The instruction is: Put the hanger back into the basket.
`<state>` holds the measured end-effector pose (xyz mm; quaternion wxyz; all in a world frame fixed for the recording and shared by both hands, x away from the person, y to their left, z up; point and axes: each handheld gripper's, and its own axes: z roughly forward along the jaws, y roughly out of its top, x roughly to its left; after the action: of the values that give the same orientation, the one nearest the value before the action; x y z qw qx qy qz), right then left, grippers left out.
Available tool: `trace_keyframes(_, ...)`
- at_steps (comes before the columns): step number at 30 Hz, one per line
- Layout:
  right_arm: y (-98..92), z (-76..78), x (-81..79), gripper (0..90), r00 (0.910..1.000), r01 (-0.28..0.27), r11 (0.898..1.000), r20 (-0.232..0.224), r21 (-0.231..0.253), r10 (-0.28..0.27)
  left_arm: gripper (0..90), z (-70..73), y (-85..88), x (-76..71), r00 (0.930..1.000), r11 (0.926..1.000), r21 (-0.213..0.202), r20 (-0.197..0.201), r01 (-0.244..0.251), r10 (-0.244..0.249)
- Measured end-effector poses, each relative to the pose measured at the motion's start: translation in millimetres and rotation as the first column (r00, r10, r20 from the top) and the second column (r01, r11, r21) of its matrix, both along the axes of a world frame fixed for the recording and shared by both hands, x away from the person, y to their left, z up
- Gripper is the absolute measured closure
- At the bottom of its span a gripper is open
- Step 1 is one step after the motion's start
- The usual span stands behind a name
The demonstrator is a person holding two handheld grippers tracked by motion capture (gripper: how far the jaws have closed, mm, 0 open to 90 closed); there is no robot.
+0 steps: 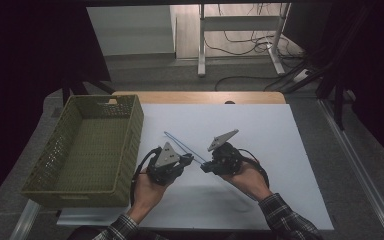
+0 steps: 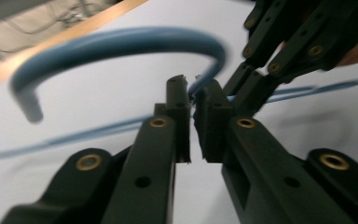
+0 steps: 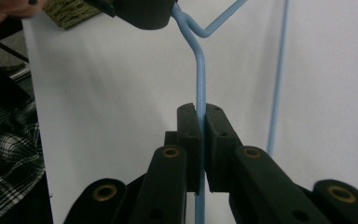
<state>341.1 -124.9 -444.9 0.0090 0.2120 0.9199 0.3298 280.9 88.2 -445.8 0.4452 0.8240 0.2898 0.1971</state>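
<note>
Hanger: a thin blue wire hanger (image 1: 180, 142) held above the white counter (image 1: 280, 150), between both tongs.
Left tongs (image 1: 192, 158): nearly closed, pinching the wire near the hook's base.
Right tongs (image 1: 204, 166): clamped tight on the hanger's straight wire.
Basket: an empty green basket (image 1: 87, 145) sits at the counter's left edge.
</note>
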Motion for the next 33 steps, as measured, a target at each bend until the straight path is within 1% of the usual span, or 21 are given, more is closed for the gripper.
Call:
trace_keyframes(2,0.7,2.2,-2.2,74.2,0.9985,0.022,1.000,0.050,-0.023,-0.020,85.9,6.3,-1.7,0.8,1.0000,1.0000,0.004,-0.003,-0.005,0.005)
trace_keyframes(5,0.3,10.3,-7.7,66.0,0.9901,0.079,0.996,0.119,-0.031,-0.075,85.8,17.5,-5.0,2.0,0.9999,0.9998,0.016,-0.004,-0.011,0.011)
trace_keyframes(8,2.8,15.6,-14.0,67.8,0.9783,0.093,0.994,0.191,-0.055,-0.081,85.8,26.3,-11.0,2.8,0.9999,0.9989,0.045,-0.011,-0.011,0.012)
trace_keyframes(10,5.6,16.0,-17.4,76.9,0.9711,0.090,0.994,0.228,-0.069,-0.072,85.5,29.5,-14.2,4.2,0.9996,0.9984,0.056,-0.025,-0.011,0.012)
trace_keyframes(11,6.4,16.1,-18.5,81.2,0.9705,0.078,0.994,0.234,-0.075,-0.059,85.2,30.4,-14.1,5.3,0.9996,0.9985,0.054,-0.027,-0.004,0.005)
trace_keyframes(12,6.9,16.0,-19.8,82.8,0.9664,0.079,0.993,0.251,-0.082,-0.056,84.6,30.9,-13.2,6.8,0.9992,0.9987,0.051,-0.041,0.005,-0.003)
trace_keyframes(13,7.2,15.8,-20.5,85.6,0.9692,0.064,0.994,0.243,-0.090,-0.040,82.7,31.3,-11.3,8.4,0.9983,0.9989,0.045,-0.058,0.008,-0.005)
trace_keyframes(14,7.1,15.3,-21.1,85.7,0.9718,0.050,0.994,0.234,-0.098,-0.026,76.5,32.0,-7.6,9.7,0.9979,0.9992,0.038,-0.064,0.015,-0.012)
trace_keyframes(15,5.7,15.2,-20.7,86.2,0.9744,0.059,0.996,0.221,-0.074,-0.041,70.1,33.2,-2.7,11.0,0.9965,0.9990,0.031,-0.078,0.033,-0.031)
trace_keyframes(16,3.5,15.6,-20.2,86.4,0.9787,0.039,0.998,0.203,-0.058,-0.026,64.1,34.3,2.6,12.0,0.9946,0.9988,0.027,-0.097,0.041,-0.038)
trace_keyframes(17,1.8,16.3,-20.3,86.4,0.9803,0.041,0.997,0.195,-0.057,-0.029,58.5,35.3,8.5,12.7,0.9932,0.9987,0.031,-0.110,0.040,-0.037)
trace_keyframes(21,-9.7,22.3,-19.8,86.5,0.9881,0.024,0.999,0.153,-0.027,-0.020,37.8,37.4,33.5,17.0,0.9815,0.9960,0.032,-0.176,0.083,-0.076)
trace_keyframes(22,-12.5,24.3,-19.7,86.5,0.9900,0.017,1.000,0.140,-0.017,-0.014,33.9,37.4,38.1,18.3,0.9763,0.9952,0.031,-0.199,0.093,-0.085)
trace_keyframes(23,-15.0,26.3,-20.0,86.5,0.9913,0.014,1.000,0.131,-0.012,-0.013,30.0,36.9,42.7,20.0,0.9690,0.9915,0.037,-0.220,0.125,-0.114)
trace_keyframes(24,-17.3,28.0,-19.7,86.5,0.9915,0.004,1.000,0.130,-0.008,-0.003,26.6,36.1,44.9,21.0,0.9645,0.9891,0.038,-0.230,0.142,-0.130)
trace_keyframes(25,-19.2,29.8,-19.9,86.5,0.9917,0.001,1.000,0.128,-0.009,0.000,26.5,35.4,46.1,22.1,0.9632,0.9869,0.054,-0.232,0.152,-0.136)
trace_keyframes(26,-20.8,31.5,-20.1,86.5,0.9920,-0.007,1.000,0.126,-0.006,0.008,28.2,34.9,46.6,23.7,0.9619,0.9840,0.070,-0.232,0.164,-0.144)
trace_keyframes(28,-23.4,34.3,-20.7,86.5,0.9917,-0.023,1.000,0.127,-0.010,0.024,31.9,34.4,46.5,28.3,0.9528,0.9747,0.083,-0.243,0.207,-0.182)
trace_keyframes(29,-24.5,35.4,-21.1,86.5,0.9921,-0.031,0.999,0.122,-0.010,0.032,37.7,34.8,45.8,30.7,0.9503,0.9700,0.098,-0.244,0.223,-0.193)
trace_keyframes(32,-26.6,36.9,-22.4,86.5,0.9920,-0.064,0.998,0.109,-0.003,0.064,47.9,35.4,40.3,37.0,0.9351,0.9483,0.134,-0.253,0.288,-0.248)
trace_keyframes(33,-27.3,37.1,-22.6,86.5,0.9919,-0.073,0.997,0.105,-0.001,0.073,48.5,35.3,37.5,38.5,0.9301,0.9404,0.149,-0.258,0.306,-0.262)
